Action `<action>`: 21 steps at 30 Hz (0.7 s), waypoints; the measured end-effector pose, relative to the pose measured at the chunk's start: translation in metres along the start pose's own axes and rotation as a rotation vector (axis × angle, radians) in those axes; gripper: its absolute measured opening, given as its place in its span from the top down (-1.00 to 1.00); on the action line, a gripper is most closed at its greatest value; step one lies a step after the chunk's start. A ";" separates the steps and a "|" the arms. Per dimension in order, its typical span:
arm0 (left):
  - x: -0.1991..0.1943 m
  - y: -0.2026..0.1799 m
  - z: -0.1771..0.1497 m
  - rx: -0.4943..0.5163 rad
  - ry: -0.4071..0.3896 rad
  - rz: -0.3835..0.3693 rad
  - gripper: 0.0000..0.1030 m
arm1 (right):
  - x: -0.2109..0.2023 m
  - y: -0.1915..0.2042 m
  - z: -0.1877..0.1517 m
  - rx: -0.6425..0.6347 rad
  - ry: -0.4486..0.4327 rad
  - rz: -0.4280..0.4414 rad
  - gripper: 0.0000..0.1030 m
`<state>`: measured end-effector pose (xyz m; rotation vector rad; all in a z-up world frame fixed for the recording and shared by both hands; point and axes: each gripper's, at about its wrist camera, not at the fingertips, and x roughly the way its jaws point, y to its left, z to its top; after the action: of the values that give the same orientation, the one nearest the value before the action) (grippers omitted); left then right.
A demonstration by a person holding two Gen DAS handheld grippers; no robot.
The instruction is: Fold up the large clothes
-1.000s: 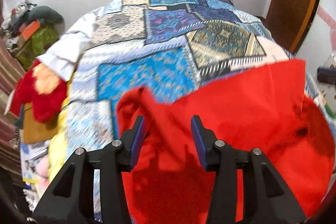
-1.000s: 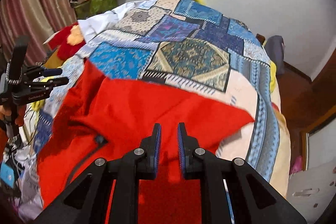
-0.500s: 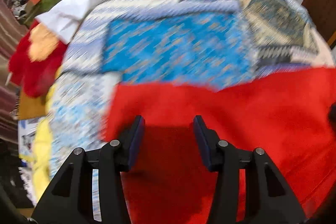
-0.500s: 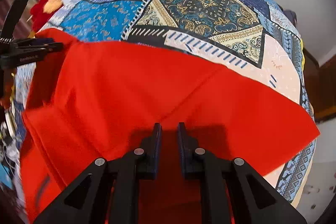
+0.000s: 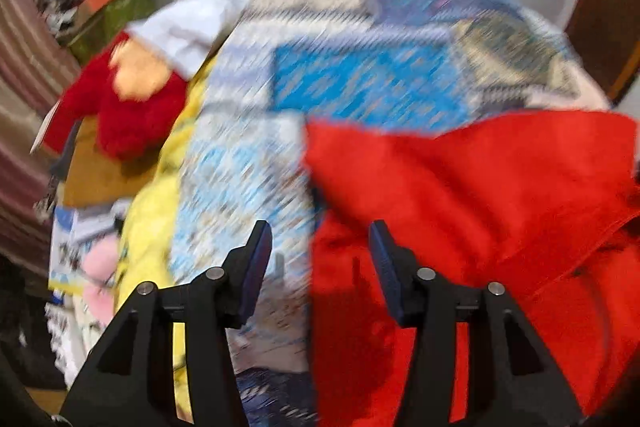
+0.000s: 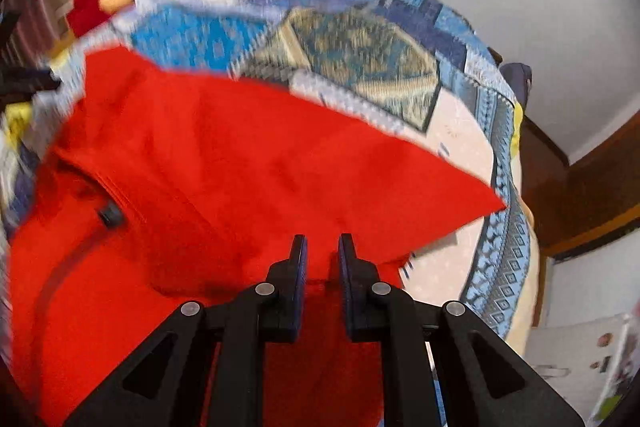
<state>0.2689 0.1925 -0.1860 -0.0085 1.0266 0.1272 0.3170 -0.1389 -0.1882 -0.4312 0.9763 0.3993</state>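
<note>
**A:** Sliding off sideways, the left gripper (image 5: 320,247) is now half over the patchwork bedspread (image 5: 360,79); its jaws have just been opening, nothing pinched.

**B:** And the red garment (image 6: 240,167)?

**A:** It's lying on the bed, top layer folded over. The right gripper (image 6: 322,247) is angling down, jaws nearly closed, clamping its near edge.

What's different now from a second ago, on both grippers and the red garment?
The left gripper has slid off toward the red garment's left edge; its jaws have just been opening, with that edge and the patchwork bedspread showing between them, nothing pinched. The garment's far edge has been folded over, flatter. The right gripper stays shut on the red fabric.
</note>
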 end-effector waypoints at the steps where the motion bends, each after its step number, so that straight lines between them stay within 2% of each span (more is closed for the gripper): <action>1: -0.003 -0.011 0.006 0.006 -0.021 -0.029 -0.19 | -0.002 0.000 0.005 0.020 -0.010 0.024 0.79; 3: 0.005 -0.035 0.015 0.028 -0.036 -0.084 -0.49 | -0.002 0.002 0.017 0.062 -0.012 0.086 0.79; 5: 0.022 -0.059 0.016 0.055 -0.013 -0.116 -0.51 | 0.010 0.011 0.022 0.046 0.011 0.113 0.79; 7: 0.055 -0.084 0.008 0.084 0.070 -0.134 -0.50 | 0.037 0.027 0.022 -0.021 0.083 0.029 0.79; 9: 0.086 -0.099 -0.005 0.109 0.147 -0.136 -0.52 | 0.069 0.040 0.011 -0.111 0.157 -0.115 0.80; 10: 0.098 -0.105 -0.015 0.117 0.160 -0.130 -0.52 | 0.072 0.044 0.006 -0.145 0.138 -0.157 0.80; 11: 0.099 -0.104 -0.021 0.100 0.127 -0.131 -0.59 | 0.071 0.048 0.002 -0.178 0.113 -0.198 0.80; 12: 0.098 -0.102 -0.024 0.082 0.108 -0.126 -0.69 | 0.070 0.049 0.000 -0.194 0.113 -0.230 0.80; 15: 0.098 -0.090 -0.028 0.051 0.124 -0.144 -0.75 | 0.070 0.045 -0.007 -0.233 0.123 -0.304 0.80; 18: 0.094 -0.081 -0.036 0.068 0.117 -0.107 -0.76 | 0.068 0.037 -0.015 -0.233 0.112 -0.321 0.80; 21: 0.095 -0.073 -0.051 0.125 0.135 0.010 -0.76 | 0.065 0.029 -0.017 -0.201 0.107 -0.323 0.80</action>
<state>0.2819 0.1259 -0.2975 0.1028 1.1685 0.0723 0.3226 -0.1150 -0.2571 -0.7872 0.9538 0.1828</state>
